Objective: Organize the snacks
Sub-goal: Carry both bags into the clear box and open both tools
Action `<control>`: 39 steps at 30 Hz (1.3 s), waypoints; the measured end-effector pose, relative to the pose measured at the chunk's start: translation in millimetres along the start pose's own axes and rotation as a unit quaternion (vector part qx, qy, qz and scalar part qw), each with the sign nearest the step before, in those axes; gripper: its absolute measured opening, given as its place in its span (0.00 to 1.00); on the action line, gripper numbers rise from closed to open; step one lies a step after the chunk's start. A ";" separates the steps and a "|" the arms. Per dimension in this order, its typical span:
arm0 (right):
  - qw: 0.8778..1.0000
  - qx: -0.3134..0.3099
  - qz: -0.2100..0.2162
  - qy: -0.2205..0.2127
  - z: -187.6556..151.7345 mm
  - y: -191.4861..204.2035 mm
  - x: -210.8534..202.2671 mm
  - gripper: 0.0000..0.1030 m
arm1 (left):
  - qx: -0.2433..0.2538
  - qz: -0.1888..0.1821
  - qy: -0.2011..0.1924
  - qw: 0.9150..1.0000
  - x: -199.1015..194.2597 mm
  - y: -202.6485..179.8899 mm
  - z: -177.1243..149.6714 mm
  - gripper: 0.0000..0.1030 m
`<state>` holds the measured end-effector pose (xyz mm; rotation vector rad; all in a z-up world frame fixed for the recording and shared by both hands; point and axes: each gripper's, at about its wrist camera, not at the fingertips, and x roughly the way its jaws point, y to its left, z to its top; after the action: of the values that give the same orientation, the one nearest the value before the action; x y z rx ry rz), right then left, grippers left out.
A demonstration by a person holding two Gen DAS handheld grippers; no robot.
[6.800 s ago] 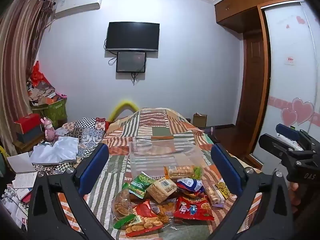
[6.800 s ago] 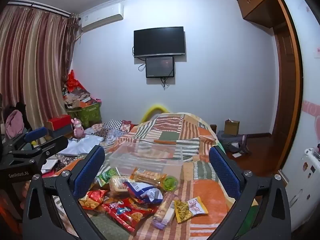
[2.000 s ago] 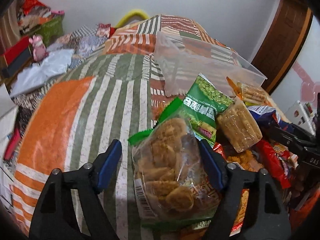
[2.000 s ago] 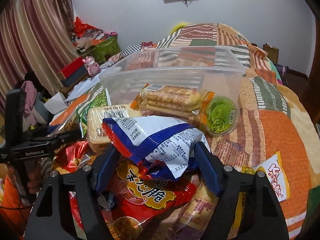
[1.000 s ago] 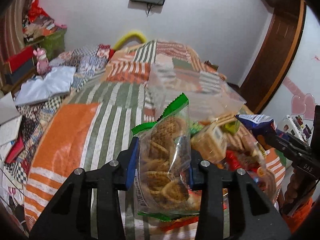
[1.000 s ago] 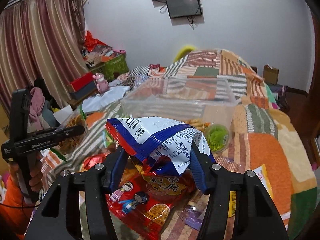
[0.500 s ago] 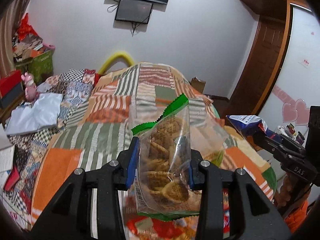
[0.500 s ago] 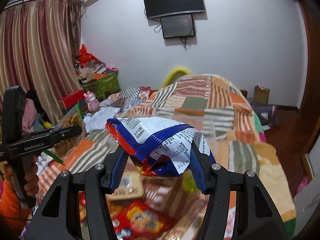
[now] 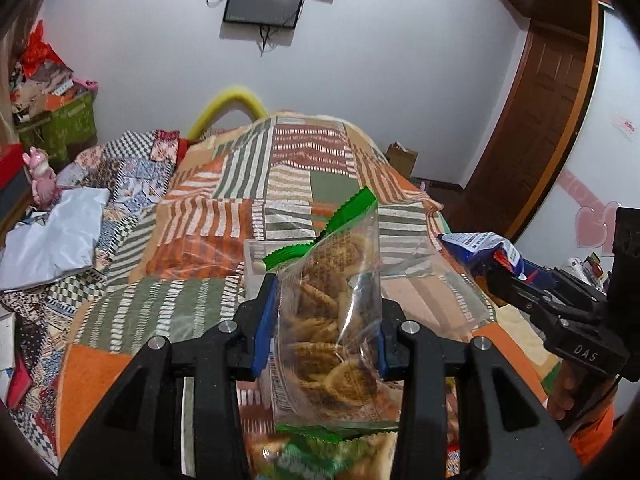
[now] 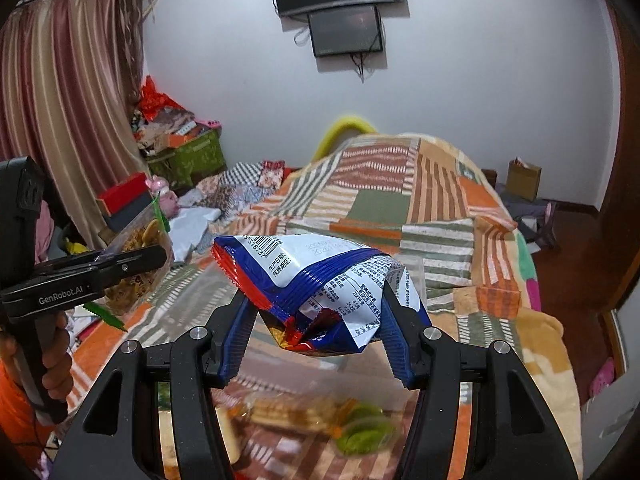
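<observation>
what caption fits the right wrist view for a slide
Right gripper lifts a blue-and-white foil snack bag above the clear plastic bin on the striped patchwork blanket.

**Two wrist views over one bed**

Each fisheye looks forward along its own tongs, from close above the bed point(image 9: 192, 200), toward the far wall. Both share the wall screen point(image 9: 262, 2), striped bedspread point(image 10: 400, 200) and clear bin point(image 9: 420, 264); each catches the other tongs sideways.

The clear, glossy plastic bag of biscuits point(image 9: 332, 320) crinkles between matt black plastic fingers point(image 9: 256, 320) with ribbed blue pads. The blue-and-white foil snack packet point(image 10: 320, 288) shines. The striped patchwork cloth blanket point(image 9: 288, 168) looks soft, fuzzy.
</observation>
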<state>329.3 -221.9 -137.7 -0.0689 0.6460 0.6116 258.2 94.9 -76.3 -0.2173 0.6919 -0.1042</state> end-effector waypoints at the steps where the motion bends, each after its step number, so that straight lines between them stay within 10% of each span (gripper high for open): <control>1: 1.000 0.001 0.001 0.009 -0.3 -2.4 7.9 0.53 | 0.000 -0.001 0.005 1.000 5.7 0.8 0.8 0.38; 24: 0.990 -0.022 0.003 0.139 -14.1 -2.4 86.2 0.55 | 0.053 0.025 0.118 0.991 113.9 -10.6 -4.1 0.38; 39: 0.994 -0.032 -0.005 0.107 -3.0 4.5 54.6 0.66 | 0.056 0.026 0.112 0.992 86.4 -16.5 -9.8 0.47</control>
<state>359.6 -191.0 -171.4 -0.2002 0.8338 0.6204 317.6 62.8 -133.4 -0.0792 0.9114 -0.1187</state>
